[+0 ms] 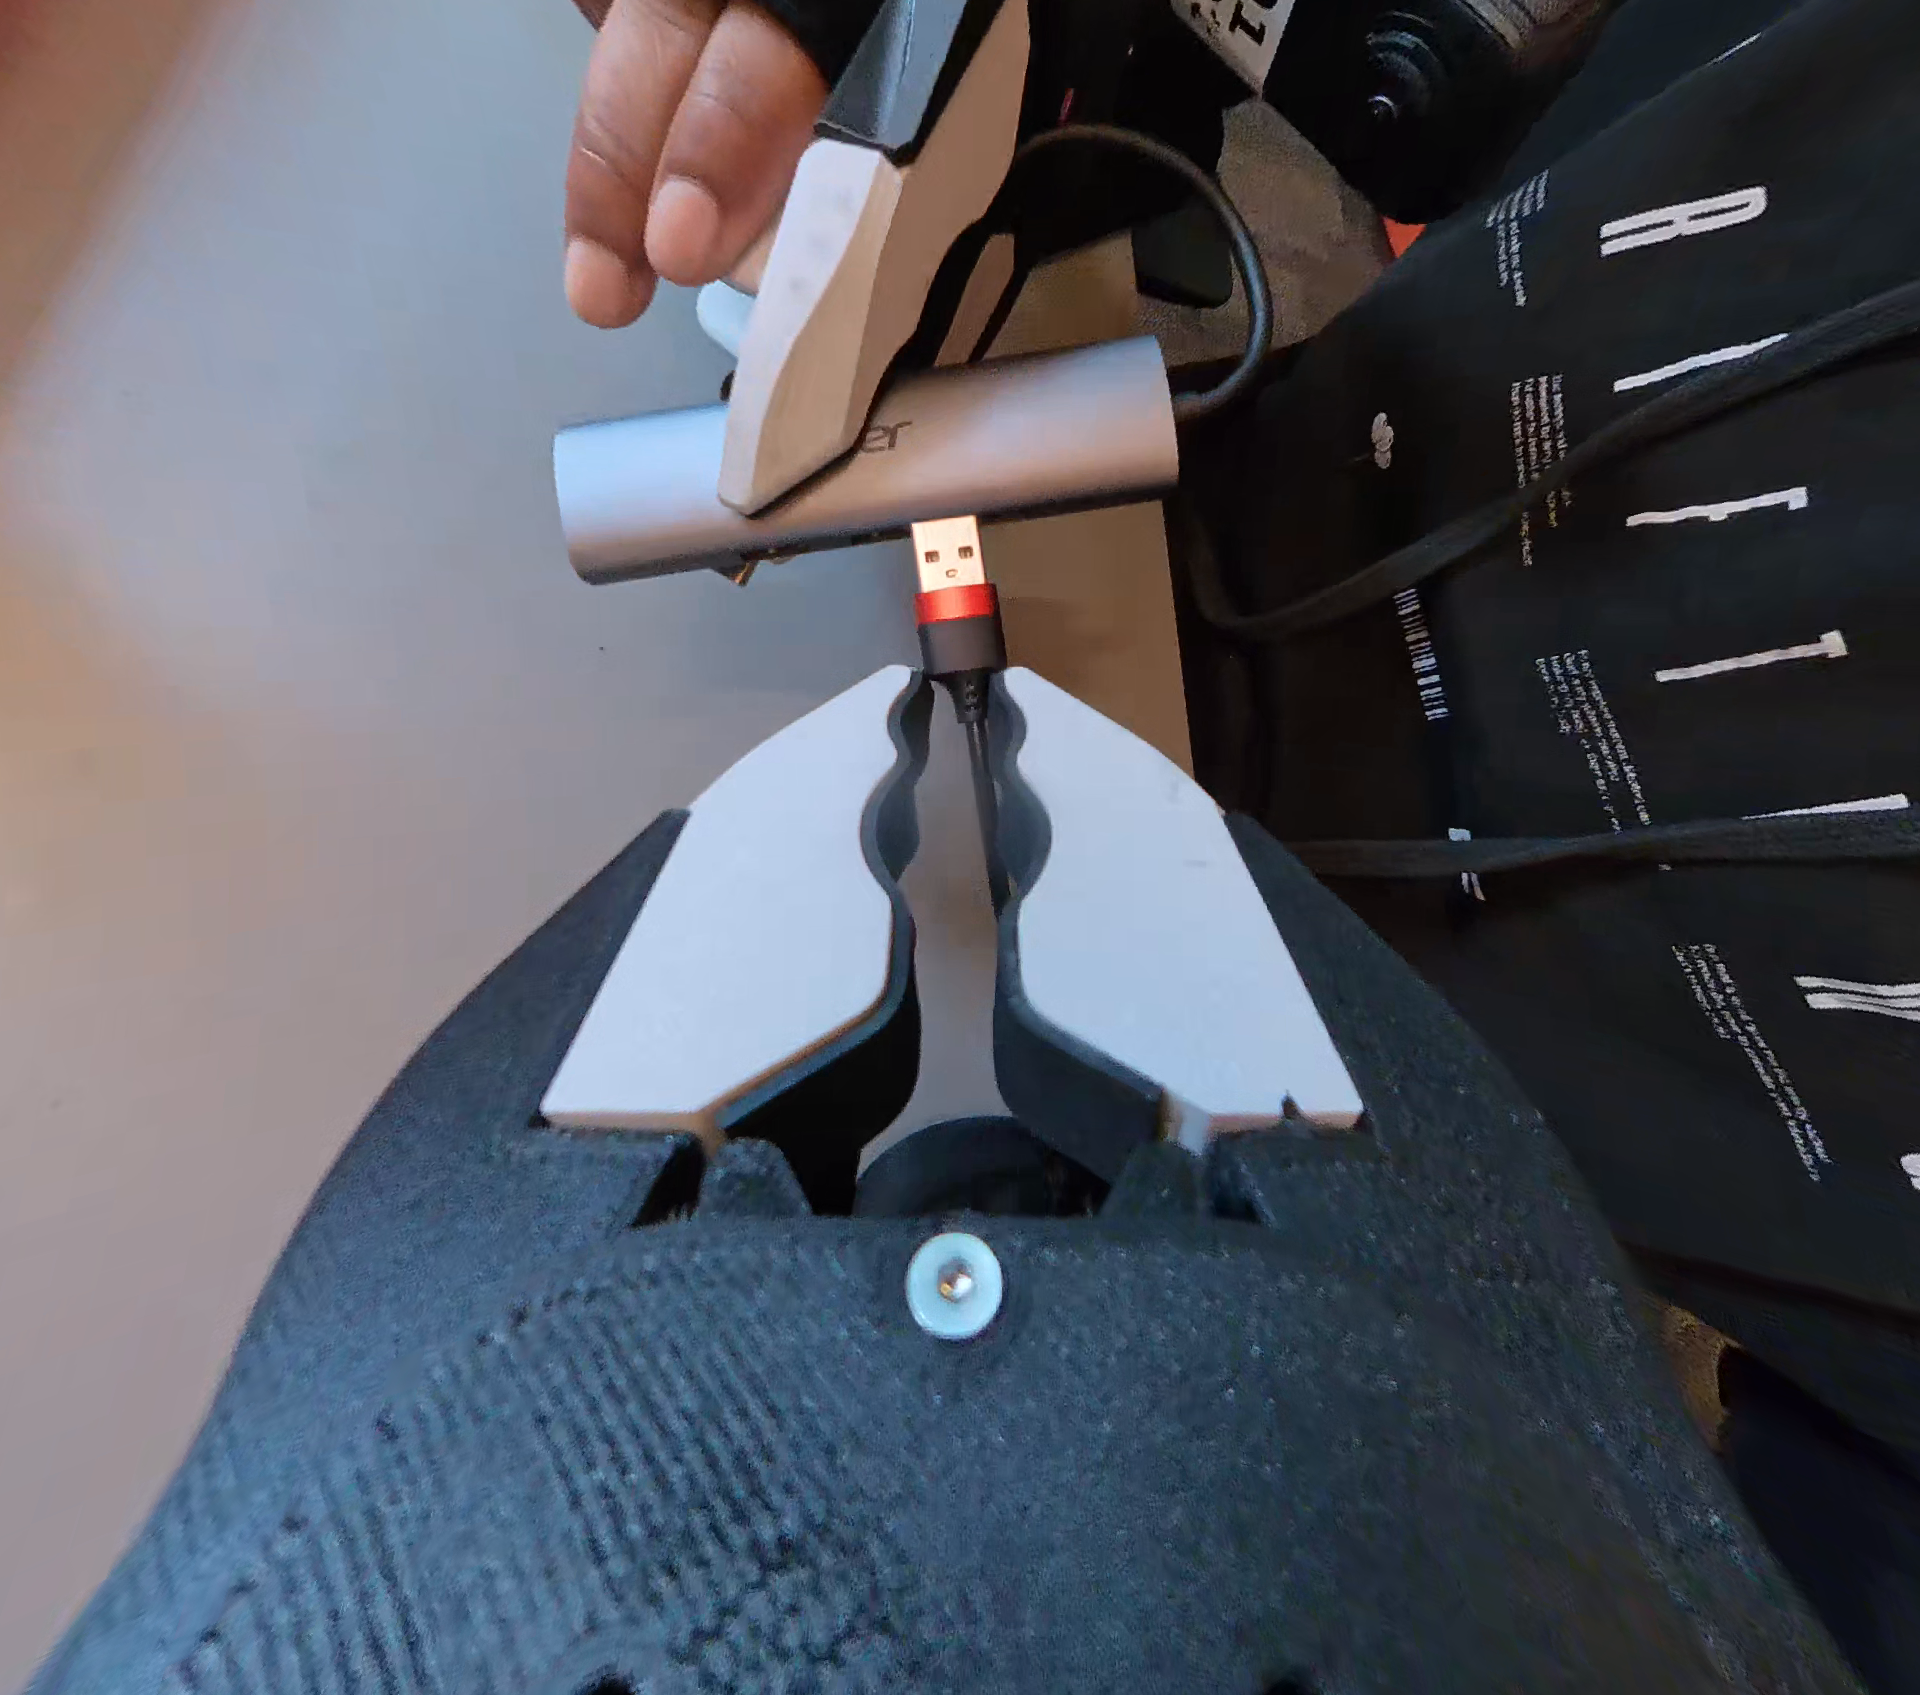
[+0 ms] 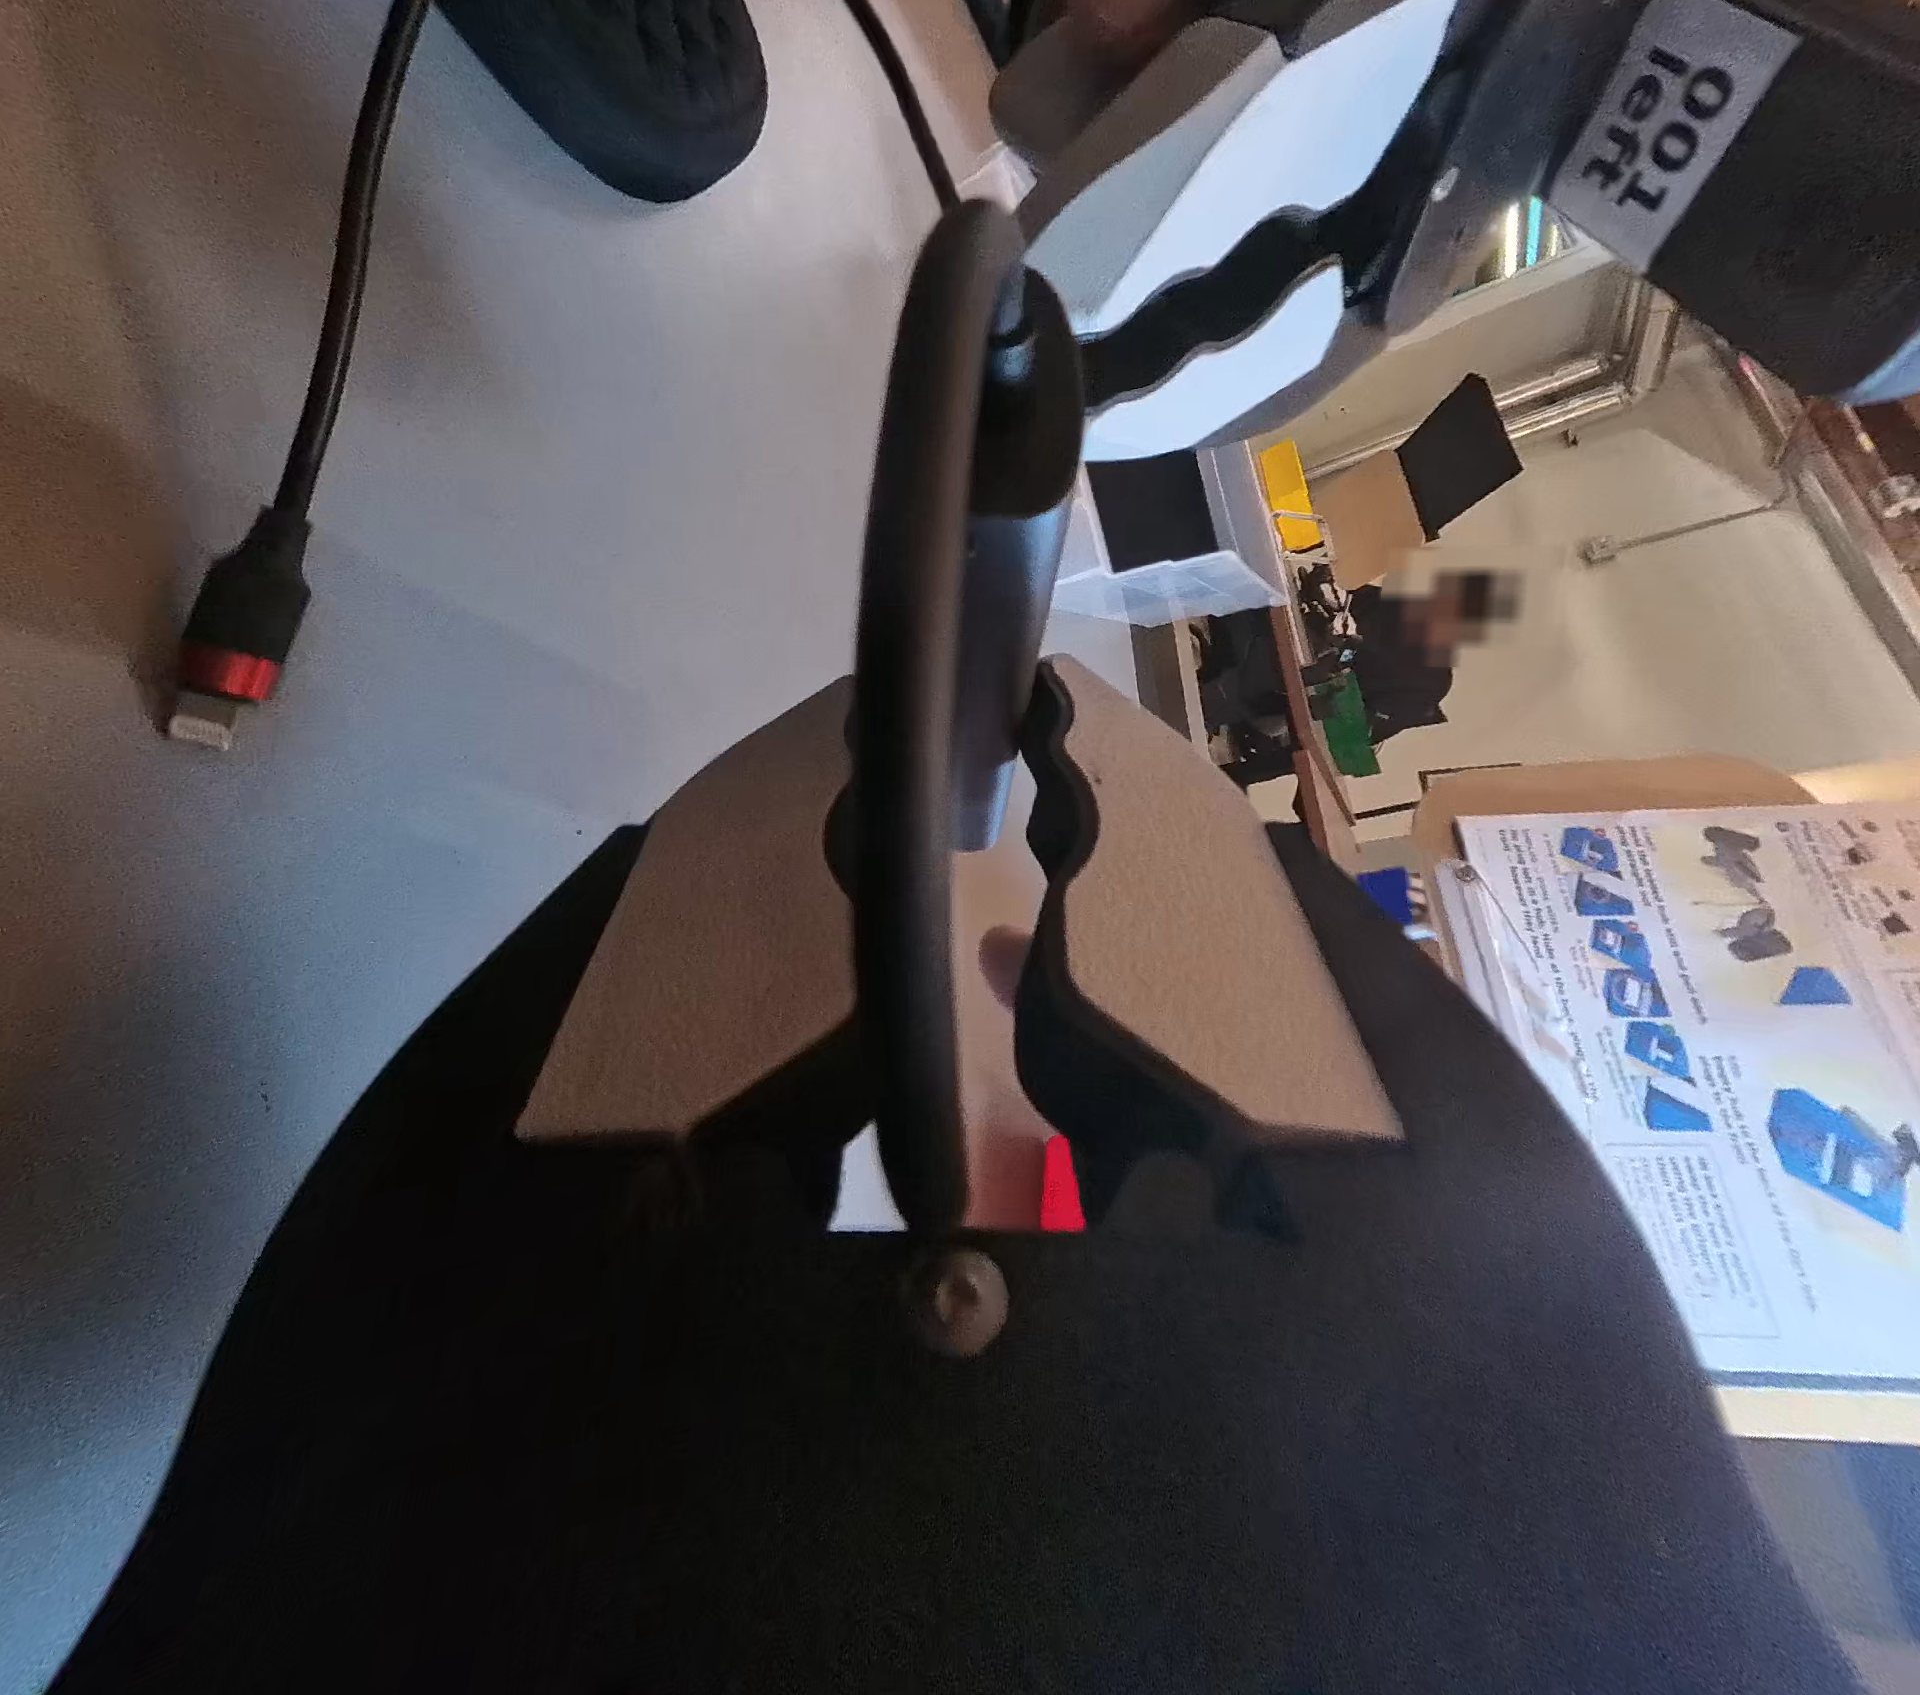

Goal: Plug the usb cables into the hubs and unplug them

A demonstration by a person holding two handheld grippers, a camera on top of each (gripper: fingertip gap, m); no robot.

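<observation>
Pinched in my left gripper [image 1: 961,689], I see the USB plug [image 1: 951,570] touching the grey hub [image 1: 997,440]; my right gripper [image 2: 951,752] squeezes that hub above the table [image 1: 312,502]. Its black cord [image 1: 1236,263] loops behind.

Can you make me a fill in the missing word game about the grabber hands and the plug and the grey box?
1. The left gripper is pinching a USB plug with a ____ ring behind its metal tip.
2. The right gripper is holding the ____ hub.
3. The hub is held up above the ____ table.
4. The cable's other end is lying on the ____.

Missing words: red; grey; white; table
</observation>
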